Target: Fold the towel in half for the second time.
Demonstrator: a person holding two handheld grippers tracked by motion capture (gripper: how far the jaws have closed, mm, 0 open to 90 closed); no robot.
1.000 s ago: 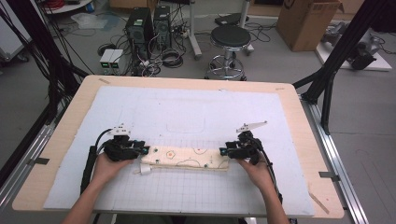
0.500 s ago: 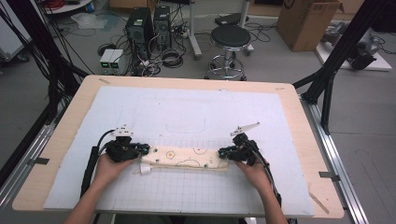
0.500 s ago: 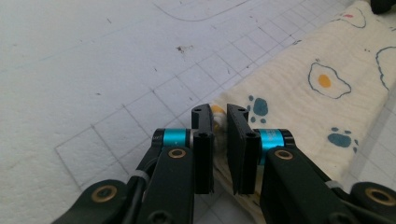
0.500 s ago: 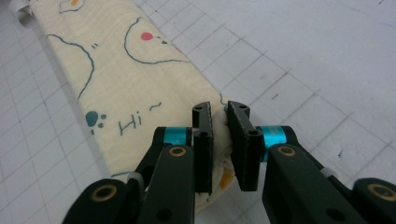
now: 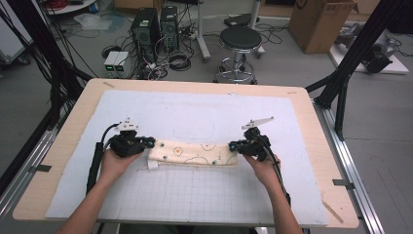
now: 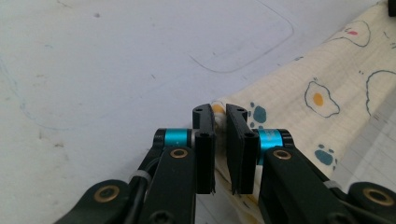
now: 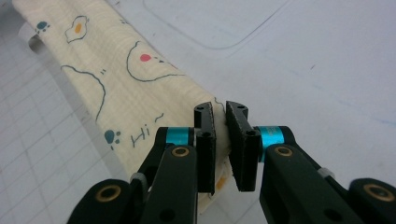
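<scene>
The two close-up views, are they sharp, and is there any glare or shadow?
Left gripper view: the cream printed cloth is sharp near the jaws, with soft, even light and no glare. Right gripper view: the same. High view: only faint shadows.

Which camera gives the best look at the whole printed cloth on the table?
The high view: the folded cloth lies full length on the white mat, with the left gripper and right gripper at its ends. The left gripper view and the right gripper view each show one end between close-set jaws.
</scene>
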